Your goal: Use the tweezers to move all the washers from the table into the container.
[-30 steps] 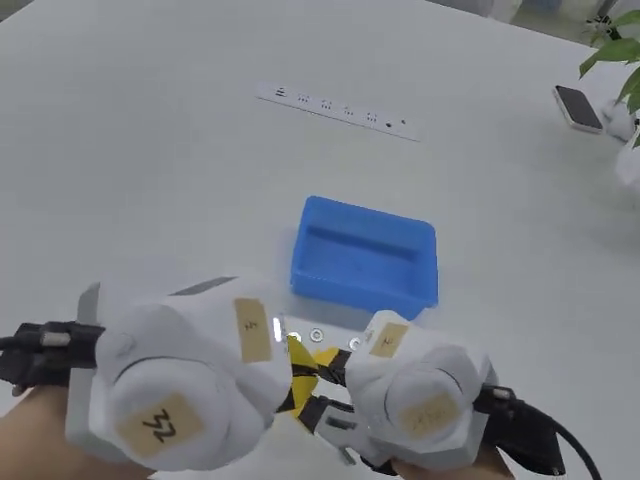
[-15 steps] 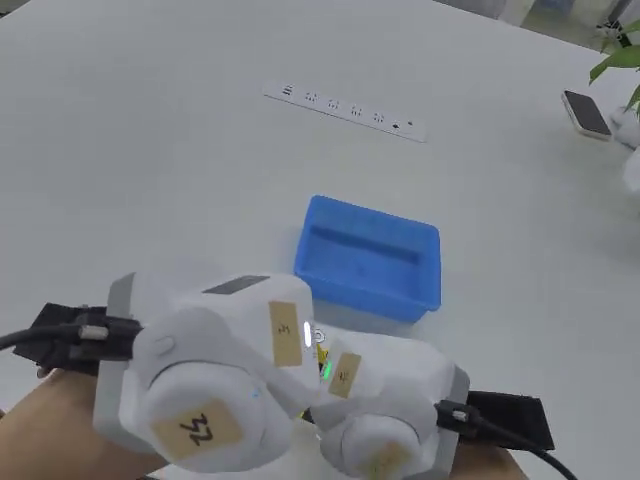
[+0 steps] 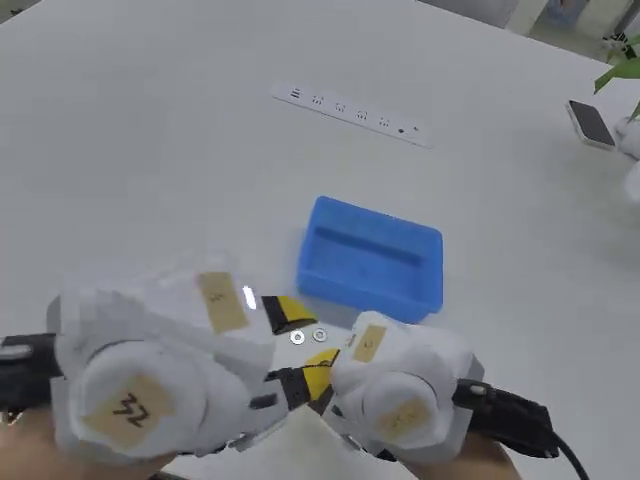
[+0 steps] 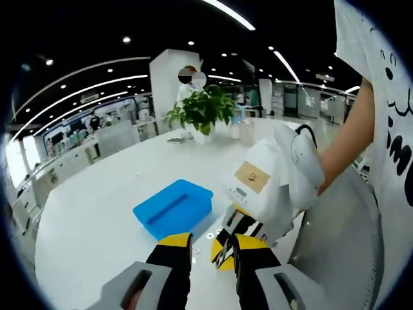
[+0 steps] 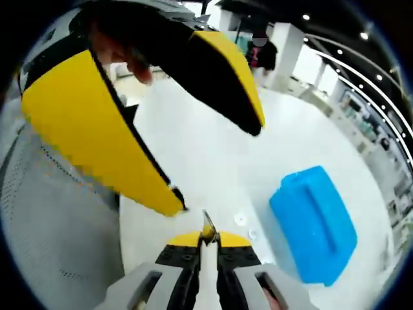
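**Left gripper** (image 4: pixel 210 248): Yellow-and-black jaws are spread wide, with nothing between them. In the right gripper view they are seen large across the top, well parted. In the head view its white body is held low at the left, with one jaw tip reaching toward the washers.

**Right gripper** (image 5: pixel 206 240): The jaws are closed on the tweezers (image 5: pixel 206 265). The silver blades are seen in the right gripper view, running up between the jaws to a fine point. That point is held near the washers without touching them. In the left gripper view this gripper's white body is seen coming in from the right, held by a person's forearm (image 4: pixel 345 139).

**Washer** (image 5: pixel 241 219) and **second washer** (image 5: pixel 253 234): Both are laid flat on the white table (image 3: pixel 150 150), close together. They lie just in front of the container's near wall, between it and the grippers. In the head view they are seen as two small rings.

**Blue container** (image 3: pixel 365 290): A rectangular tray set upright on the table beyond the washers. No washer can be made out inside it.

**Other items:**
- A white power strip (image 3: pixel 350 110) and a phone (image 3: pixel 592 124) are recorded in the head view, far across the table.
- A potted plant (image 4: pixel 203 110) and a white printed shirt (image 4: pixel 381 97) are recorded in the left gripper view.
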The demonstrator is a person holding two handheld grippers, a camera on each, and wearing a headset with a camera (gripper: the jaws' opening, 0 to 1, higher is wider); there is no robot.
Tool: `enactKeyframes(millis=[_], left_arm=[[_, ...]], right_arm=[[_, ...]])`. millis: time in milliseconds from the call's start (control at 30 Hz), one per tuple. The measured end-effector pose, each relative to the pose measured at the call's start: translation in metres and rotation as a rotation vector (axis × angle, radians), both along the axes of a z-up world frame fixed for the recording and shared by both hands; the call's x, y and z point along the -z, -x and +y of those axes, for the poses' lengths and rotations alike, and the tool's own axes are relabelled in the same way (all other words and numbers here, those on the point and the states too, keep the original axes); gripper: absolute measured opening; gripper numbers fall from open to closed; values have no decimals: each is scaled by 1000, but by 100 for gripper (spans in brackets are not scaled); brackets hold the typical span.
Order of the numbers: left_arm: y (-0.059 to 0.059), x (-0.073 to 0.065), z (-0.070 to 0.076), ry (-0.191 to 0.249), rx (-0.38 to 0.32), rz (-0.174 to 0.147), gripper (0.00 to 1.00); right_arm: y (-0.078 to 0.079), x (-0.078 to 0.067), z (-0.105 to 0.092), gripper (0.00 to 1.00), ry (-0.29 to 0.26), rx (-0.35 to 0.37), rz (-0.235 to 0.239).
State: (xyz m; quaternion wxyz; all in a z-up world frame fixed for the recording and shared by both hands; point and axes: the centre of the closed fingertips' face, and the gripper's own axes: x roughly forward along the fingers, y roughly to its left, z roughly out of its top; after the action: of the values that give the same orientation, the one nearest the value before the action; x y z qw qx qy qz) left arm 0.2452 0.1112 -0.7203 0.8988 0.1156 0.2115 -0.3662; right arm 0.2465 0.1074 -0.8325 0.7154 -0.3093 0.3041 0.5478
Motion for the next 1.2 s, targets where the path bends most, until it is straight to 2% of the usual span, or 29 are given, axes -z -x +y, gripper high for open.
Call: enactKeyframes(millis=[33, 100, 167, 267, 300, 400, 500, 567, 700, 867, 1033, 1100, 1200], left_arm=[[-2, -1, 7, 7, -40, -11, 25], [-2, 5, 29, -10, -142, -17, 27], [0, 13, 47, -27, -227, -7, 34], [3, 19, 66, -47, -322, -18, 46], [5, 21, 69, -44, -344, -13, 50], [7, 27, 72, -2, -402, 9, 65], [7, 29, 71, -3, -417, 0, 74], [4, 30, 74, -51, -420, -32, 75], [6, 37, 75, -76, -414, -12, 74], [6, 39, 76, -96, -413, -13, 73], [7, 38, 77, -104, -416, -18, 75], [6, 35, 77, -93, -415, -33, 75], [7, 38, 76, -94, -413, -17, 78]], right_arm=[[0, -1, 0, 4, -11, 17, 17], [-1, -3, 0, 4, -44, 64, 61], [-5, -5, -1, 4, -74, 123, 104], [-19, -10, -2, 4, -122, 193, 125], [-23, -11, -2, 5, -126, 204, 124], [-34, -15, 0, 5, -144, 230, 129], [-47, -17, 2, 5, -153, 249, 120], [-53, -17, 1, 5, -154, 256, 116], [-60, -11, 1, 5, -156, 269, 134], [-56, -8, 4, 6, -160, 273, 160], [-55, -6, 7, 6, -151, 261, 147], [-57, -5, 8, 6, -145, 260, 143], [-58, -4, 10, 6, -139, 260, 137]])
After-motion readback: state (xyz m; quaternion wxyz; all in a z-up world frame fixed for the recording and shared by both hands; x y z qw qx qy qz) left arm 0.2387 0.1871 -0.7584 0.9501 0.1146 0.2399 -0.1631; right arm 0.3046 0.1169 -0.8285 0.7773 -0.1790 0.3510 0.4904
